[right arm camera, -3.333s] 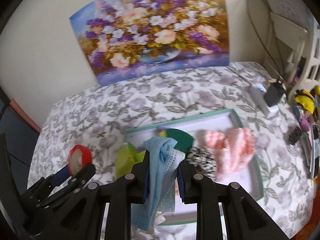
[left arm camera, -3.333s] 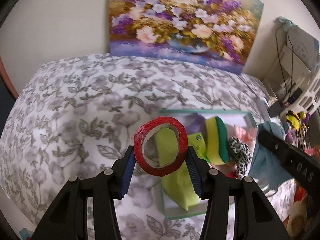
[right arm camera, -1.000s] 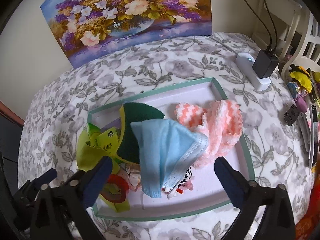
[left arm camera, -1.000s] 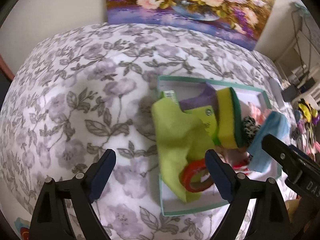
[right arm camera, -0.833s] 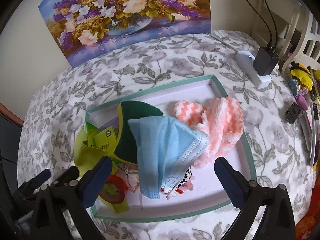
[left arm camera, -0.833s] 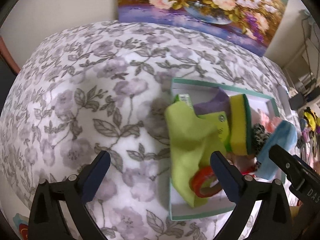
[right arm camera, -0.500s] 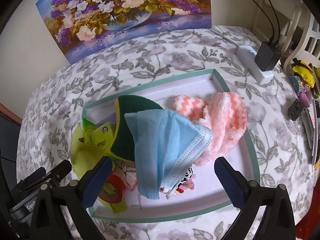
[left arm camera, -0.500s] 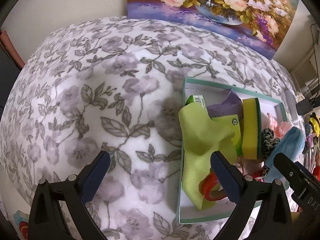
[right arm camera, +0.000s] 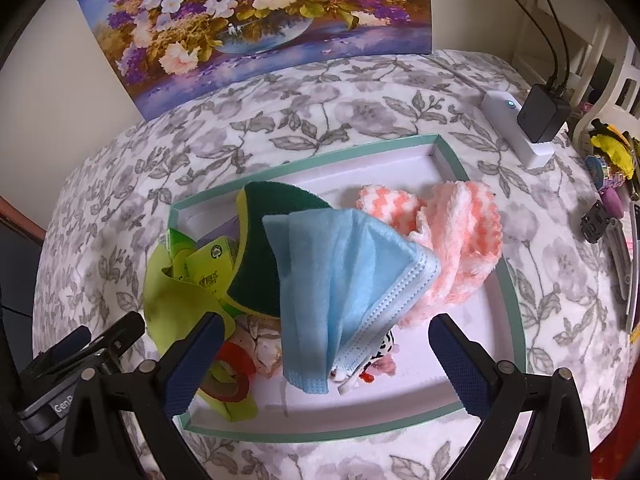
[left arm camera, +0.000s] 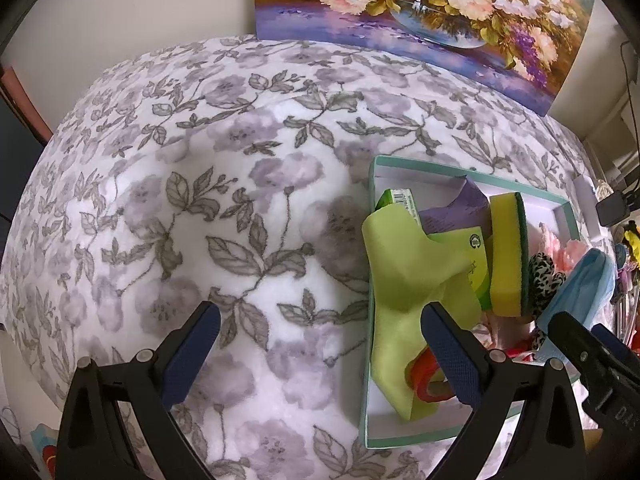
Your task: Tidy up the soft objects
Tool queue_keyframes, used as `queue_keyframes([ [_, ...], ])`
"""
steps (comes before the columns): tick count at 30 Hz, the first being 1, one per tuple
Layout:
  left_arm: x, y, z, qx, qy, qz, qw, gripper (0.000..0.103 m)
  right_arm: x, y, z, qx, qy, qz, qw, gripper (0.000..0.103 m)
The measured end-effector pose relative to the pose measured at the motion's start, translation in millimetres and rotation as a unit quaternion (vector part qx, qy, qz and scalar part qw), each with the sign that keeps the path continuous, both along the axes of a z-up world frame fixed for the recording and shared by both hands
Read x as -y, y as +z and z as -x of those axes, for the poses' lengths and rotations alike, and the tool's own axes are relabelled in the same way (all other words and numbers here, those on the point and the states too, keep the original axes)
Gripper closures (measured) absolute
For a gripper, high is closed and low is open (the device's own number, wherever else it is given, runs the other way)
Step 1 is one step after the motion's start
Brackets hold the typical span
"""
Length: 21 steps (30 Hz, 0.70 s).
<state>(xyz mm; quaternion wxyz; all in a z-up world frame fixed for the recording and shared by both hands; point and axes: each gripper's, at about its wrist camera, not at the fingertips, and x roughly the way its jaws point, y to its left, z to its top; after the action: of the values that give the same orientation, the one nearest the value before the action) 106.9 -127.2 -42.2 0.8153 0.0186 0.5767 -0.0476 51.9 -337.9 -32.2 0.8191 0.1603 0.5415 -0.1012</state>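
Observation:
A teal-rimmed tray (right arm camera: 440,148) on the flowered cloth holds a blue face mask (right arm camera: 344,280), a pink-and-white fluffy cloth (right arm camera: 460,256), a yellow-green sponge (right arm camera: 260,260), a lime cloth (right arm camera: 176,296), a red tape roll (right arm camera: 234,372) and a leopard-print piece. In the left wrist view the tray (left arm camera: 374,436) lies at right with the lime cloth (left arm camera: 404,276), sponge (left arm camera: 506,252) and tape roll (left arm camera: 426,376). My left gripper (left arm camera: 320,344) is open and empty over the cloth left of the tray. My right gripper (right arm camera: 324,354) is open and empty above the tray's front.
A flower painting (right arm camera: 256,20) leans on the back wall. A white power strip with a black charger (right arm camera: 536,120) lies at the right. Small tools and trinkets (right arm camera: 608,200) lie along the right edge. The flowered cloth (left arm camera: 200,200) spreads left of the tray.
Both grippers let go of the tape roll and the mask, which now lie in the tray. In the last second my left gripper drifted left, away from the tray.

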Motion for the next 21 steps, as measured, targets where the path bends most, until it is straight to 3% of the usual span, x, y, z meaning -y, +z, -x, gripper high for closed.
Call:
queue_keyframes([
  [13, -23, 19, 33, 0.026, -0.014, 0.004, 0.9996, 0.003, -26, 11, 41, 0.009, 0.018, 0.036, 0.999, 0.000],
  [21, -30, 29, 68, 0.065, -0.030, -0.036, 0.9968, 0.003, -44, 7, 75, 0.011, 0.025, 0.039, 0.999, 0.000],
])
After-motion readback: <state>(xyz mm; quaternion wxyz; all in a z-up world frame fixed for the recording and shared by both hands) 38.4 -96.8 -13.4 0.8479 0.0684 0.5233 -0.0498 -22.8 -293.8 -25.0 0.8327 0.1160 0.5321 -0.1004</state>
